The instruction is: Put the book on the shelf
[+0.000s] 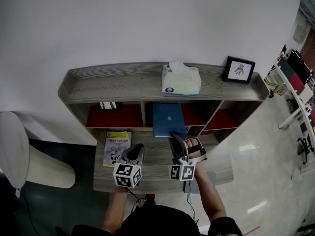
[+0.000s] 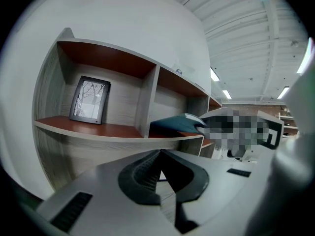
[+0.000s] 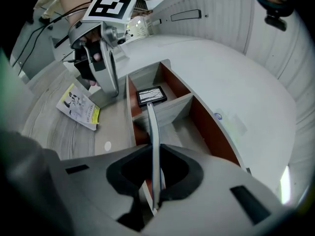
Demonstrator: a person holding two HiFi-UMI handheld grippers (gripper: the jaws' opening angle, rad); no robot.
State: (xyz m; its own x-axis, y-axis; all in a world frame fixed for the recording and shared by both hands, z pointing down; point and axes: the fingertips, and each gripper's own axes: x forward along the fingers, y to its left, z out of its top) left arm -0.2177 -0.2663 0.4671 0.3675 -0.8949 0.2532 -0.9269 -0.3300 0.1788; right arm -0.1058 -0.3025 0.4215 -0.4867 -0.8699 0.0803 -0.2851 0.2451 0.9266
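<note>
Right gripper [image 3: 155, 183] clamped on blue book [image 1: 168, 119] edge, apparently feeding it into shelf [image 1: 118, 85] middle compartment. Left gripper [image 2: 160, 155] jaws together, empty, over tabletop [image 1: 156, 160] front edge.

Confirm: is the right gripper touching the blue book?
Touching. The right gripper view shows the blue book clamped edge-on between the pads of the right gripper.

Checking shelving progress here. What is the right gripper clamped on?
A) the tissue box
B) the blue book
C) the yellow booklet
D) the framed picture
B: the right gripper has its jaws closed on the thin edge of the blue book, whose far end reaches into the middle compartment of the shelf; the yellow booklet lies apart from it.
</note>
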